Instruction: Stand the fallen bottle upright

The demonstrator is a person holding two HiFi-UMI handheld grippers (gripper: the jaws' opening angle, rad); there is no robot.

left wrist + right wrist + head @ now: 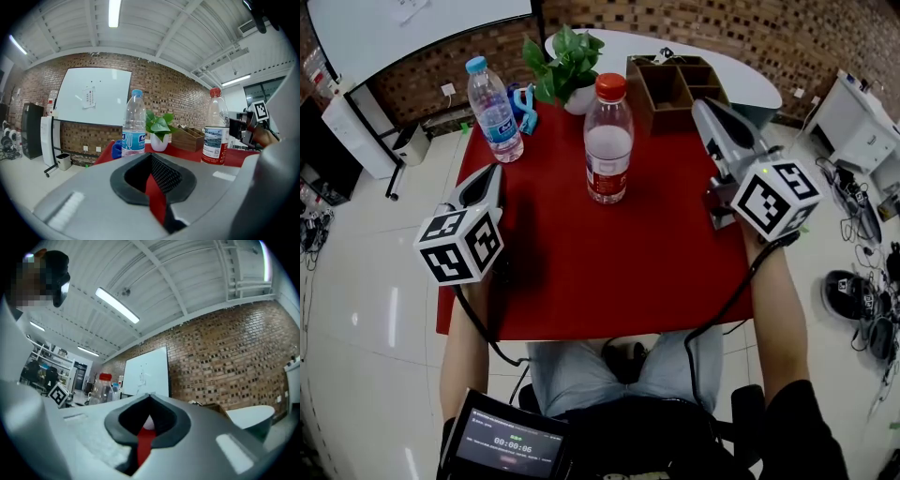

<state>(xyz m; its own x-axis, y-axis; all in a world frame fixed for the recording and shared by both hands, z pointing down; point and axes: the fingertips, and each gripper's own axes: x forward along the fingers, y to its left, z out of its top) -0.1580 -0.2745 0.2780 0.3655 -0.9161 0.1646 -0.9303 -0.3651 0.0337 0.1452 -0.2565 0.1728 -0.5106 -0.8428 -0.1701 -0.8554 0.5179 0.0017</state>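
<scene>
A red-capped bottle (608,141) with a red label stands upright near the middle of the red table (572,281). A blue-capped bottle (494,111) also stands upright, at the far left corner. My left gripper (490,176) is shut and empty at the table's left edge, pointing towards the bottles; its own view shows the blue-capped bottle (134,124) and the red-capped bottle (215,131) ahead. My right gripper (706,108) hovers at the right side, shut on nothing and apart from the red-capped bottle (104,386), which sits far left in its view.
A potted green plant (567,58) and a blue object (525,108) stand at the table's far edge. A wooden organizer (675,84) sits at the far right corner, close to my right gripper. A white round table (750,80) is behind it.
</scene>
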